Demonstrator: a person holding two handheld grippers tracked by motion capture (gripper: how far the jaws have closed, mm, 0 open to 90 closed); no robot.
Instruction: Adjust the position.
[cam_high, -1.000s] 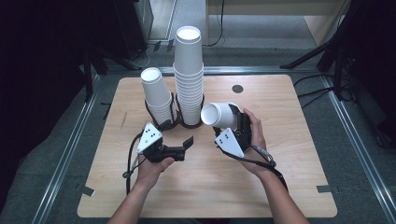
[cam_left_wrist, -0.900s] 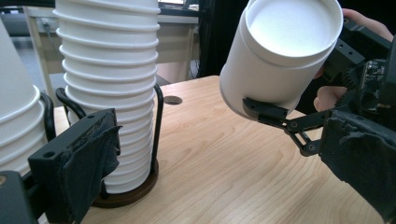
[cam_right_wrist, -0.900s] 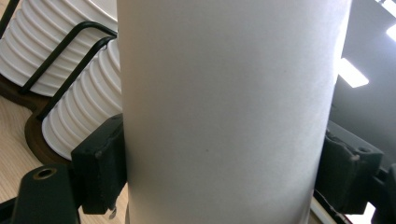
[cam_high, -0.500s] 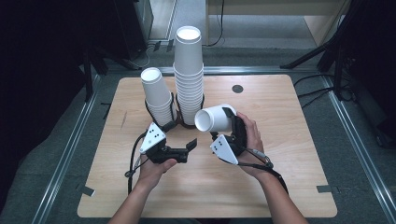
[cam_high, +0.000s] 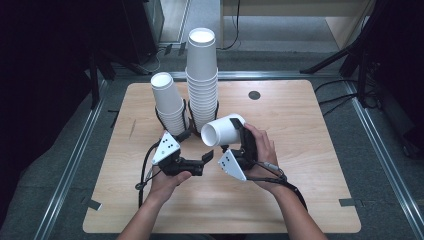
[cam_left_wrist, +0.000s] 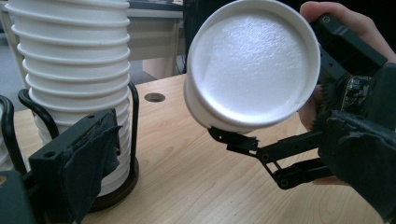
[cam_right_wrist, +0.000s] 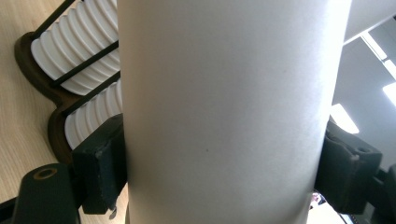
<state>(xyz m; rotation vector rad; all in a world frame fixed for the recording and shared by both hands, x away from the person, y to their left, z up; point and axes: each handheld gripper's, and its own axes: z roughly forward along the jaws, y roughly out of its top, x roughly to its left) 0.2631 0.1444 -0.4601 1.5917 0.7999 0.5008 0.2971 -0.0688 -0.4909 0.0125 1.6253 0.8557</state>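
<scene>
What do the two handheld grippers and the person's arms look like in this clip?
Both the left gripper and right gripper are black, each topped by a grey three-cornered plate with small dark dots. Jaws are black blocks with worn, frayed padding on slim linkage bars. A black cable trails from each. The forearms are bare; no sleeves or gloves show.

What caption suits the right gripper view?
Right gripper clamps a white paper cup beside two racked cup stacks.

The high view is evenly lit from above, its upper left corner falling into darkness. The right gripper view shows a ceiling light glaring at the right edge, and the close cup (cam_right_wrist: 229, 112) looks soft.
</scene>
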